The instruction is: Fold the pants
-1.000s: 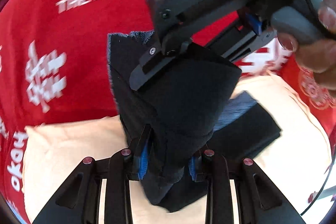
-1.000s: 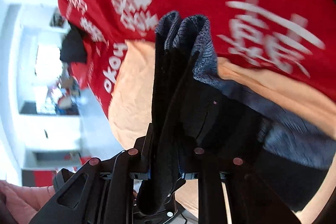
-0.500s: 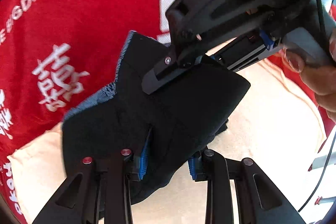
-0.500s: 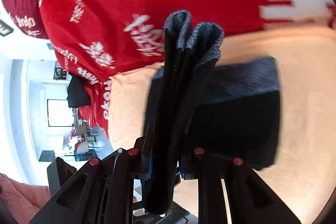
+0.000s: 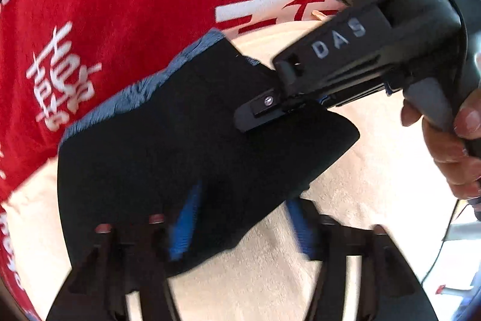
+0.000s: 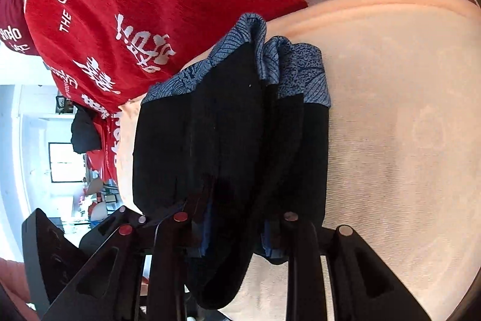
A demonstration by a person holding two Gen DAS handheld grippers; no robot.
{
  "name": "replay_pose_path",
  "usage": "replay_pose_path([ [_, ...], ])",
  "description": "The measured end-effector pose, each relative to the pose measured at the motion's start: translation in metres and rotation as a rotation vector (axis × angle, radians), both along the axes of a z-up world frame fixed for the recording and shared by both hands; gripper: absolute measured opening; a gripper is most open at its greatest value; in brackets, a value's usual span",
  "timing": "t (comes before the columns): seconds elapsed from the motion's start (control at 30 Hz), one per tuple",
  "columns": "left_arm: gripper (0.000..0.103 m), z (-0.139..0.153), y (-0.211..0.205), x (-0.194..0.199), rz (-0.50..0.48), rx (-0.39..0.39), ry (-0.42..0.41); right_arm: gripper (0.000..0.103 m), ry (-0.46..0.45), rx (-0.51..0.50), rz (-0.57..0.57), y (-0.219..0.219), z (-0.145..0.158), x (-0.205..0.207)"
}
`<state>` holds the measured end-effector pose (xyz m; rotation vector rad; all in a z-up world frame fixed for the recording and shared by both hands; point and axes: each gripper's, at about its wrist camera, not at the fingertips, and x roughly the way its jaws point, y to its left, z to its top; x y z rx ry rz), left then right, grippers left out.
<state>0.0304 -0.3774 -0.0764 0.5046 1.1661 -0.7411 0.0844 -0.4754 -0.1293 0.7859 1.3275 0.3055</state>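
Folded pants being set down on the peach cloth

Left wrist: left gripper [image 5: 240, 230] is opening, pads clear of the black pants [image 5: 168, 146], laid near the peach cloth's [image 5: 345, 200] red-side edge.
Right wrist: right gripper [image 6: 234, 233] is loosening around the fold; only release remains, seemingly.

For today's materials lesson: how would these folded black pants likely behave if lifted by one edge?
The pants would probably flop and unfold: the layers drape loosely. They look light, since they sag softly over the peach towel. Slipping seems unlikely; the fabric looks matte.

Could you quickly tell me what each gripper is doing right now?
Left gripper: fingers opening, spread clear of the black pants lying between them.
Right gripper: fingers opening, pants fabric between them; grip cannot be told.
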Motion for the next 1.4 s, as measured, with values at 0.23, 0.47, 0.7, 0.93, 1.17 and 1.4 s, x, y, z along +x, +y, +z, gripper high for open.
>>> replay_pose_path([
  [0.23, 0.1, 0.016, 0.038, 0.018, 0.095, 0.014, 0.112, 0.04, 0.03, -0.13, 0.007, 0.006, 0.012, -0.005],
  [0.47, 0.1, 0.032, 0.091, 0.046, 0.216, 0.022, 0.066, 0.09, 0.117, -0.463, -0.003, 0.015, 0.02, -0.029],
  [0.7, 0.1, 0.024, 0.14, 0.106, 0.355, 0.026, 0.049, 0.085, 0.117, -0.515, -0.115, 0.015, 0.043, -0.056],
  [0.93, 0.1, 0.008, 0.162, 0.194, 0.565, -0.025, 0.043, 0.028, 0.021, -0.498, -0.092, 0.039, 0.062, -0.032],
  [1.17, 0.1, -0.046, 0.157, 0.207, 0.542, 0.065, 0.056, 0.028, 0.058, -0.484, -0.046, 0.052, 0.035, -0.024],
  [1.4, 0.1, -0.04, 0.165, 0.198, 0.497, 0.073, 0.076, 0.028, 0.077, -0.496, -0.069, 0.043, 0.036, -0.033],
])
